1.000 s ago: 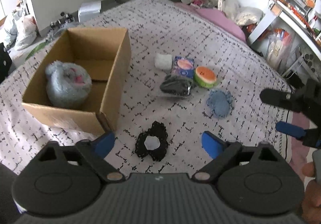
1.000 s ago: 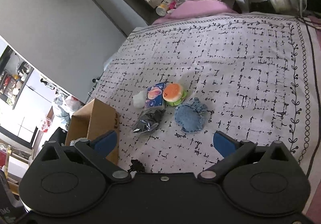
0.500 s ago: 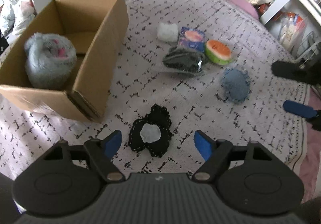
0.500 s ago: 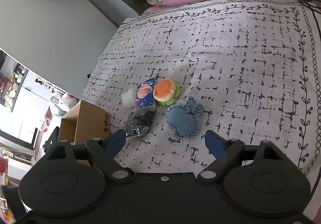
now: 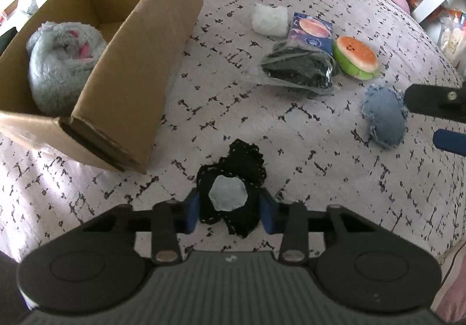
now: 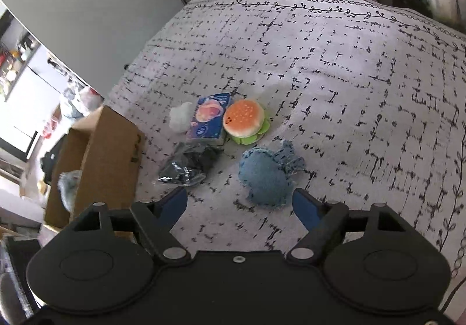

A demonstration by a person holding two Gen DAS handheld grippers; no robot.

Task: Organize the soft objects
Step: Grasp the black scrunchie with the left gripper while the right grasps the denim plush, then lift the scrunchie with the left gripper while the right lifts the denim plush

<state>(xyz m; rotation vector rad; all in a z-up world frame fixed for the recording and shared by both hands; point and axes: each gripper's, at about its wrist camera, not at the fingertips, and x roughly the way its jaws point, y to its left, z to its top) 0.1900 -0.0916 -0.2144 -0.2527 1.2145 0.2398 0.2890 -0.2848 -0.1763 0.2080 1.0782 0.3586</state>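
Black lace piece (image 5: 230,197) on bed, between left claw (image 5: 230,210) pads, which just closed in & now touch its sides: grab made, box (image 5: 139,63) up-left next. Right claw (image 6: 240,205) narrowing but empty, denim toy (image 6: 266,176) just ahead.

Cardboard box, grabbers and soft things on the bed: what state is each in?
Cardboard box: open, grey plush inside.
Left gripper: fingers just closed onto black lace piece.
Right gripper: open, narrowing, denim cushion just ahead.
Burger toy: lying loose.
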